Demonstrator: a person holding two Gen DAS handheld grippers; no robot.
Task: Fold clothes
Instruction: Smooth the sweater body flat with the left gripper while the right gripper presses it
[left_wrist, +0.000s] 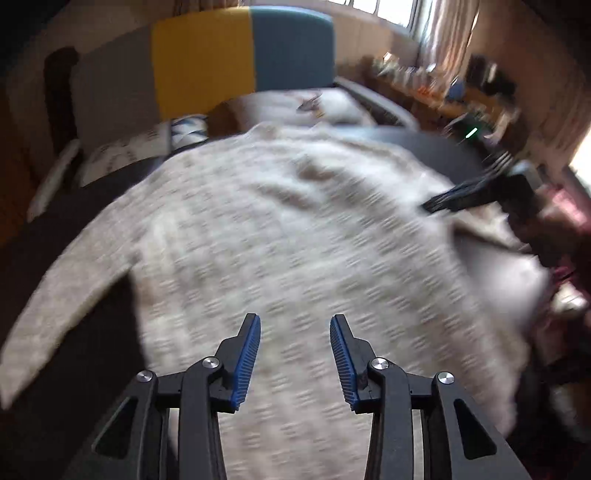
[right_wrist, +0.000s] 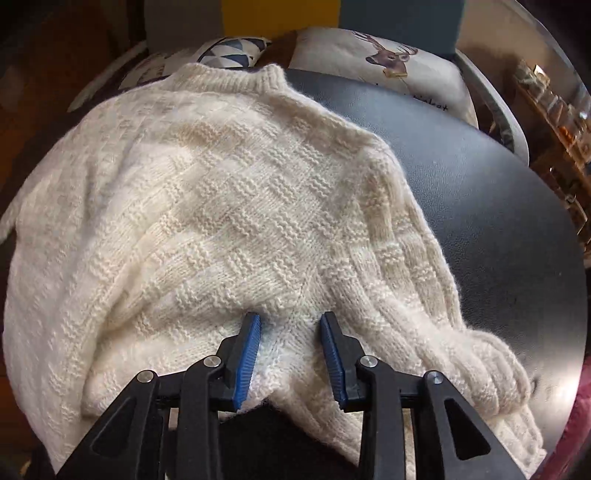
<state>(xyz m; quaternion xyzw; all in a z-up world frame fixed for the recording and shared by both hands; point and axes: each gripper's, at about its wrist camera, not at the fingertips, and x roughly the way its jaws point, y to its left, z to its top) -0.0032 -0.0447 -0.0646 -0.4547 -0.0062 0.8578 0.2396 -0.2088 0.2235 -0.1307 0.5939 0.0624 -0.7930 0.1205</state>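
One cream basket-weave knit sweater (right_wrist: 207, 206) lies spread on my dark leather counter (right_wrist: 491, 192). My right tool (right_wrist: 290, 325) gapes around a fold; my left tool (left_wrist: 295, 326) hovers open, empty. Cushion lettering unreadable.

A deer-print cushion (right_wrist: 388, 70) lies just beyond the dark round table (right_wrist: 480, 192); a blue triangle-patterned cushion (right_wrist: 232, 50) sits left of it, a yellow-and-blue backrest (left_wrist: 243, 59) behind both

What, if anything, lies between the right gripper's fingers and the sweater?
Nothing visible. The right gripper is open, its fingers directly over the cream sweater near the underarm, knit showing between them. No other object lies on the sweater there.
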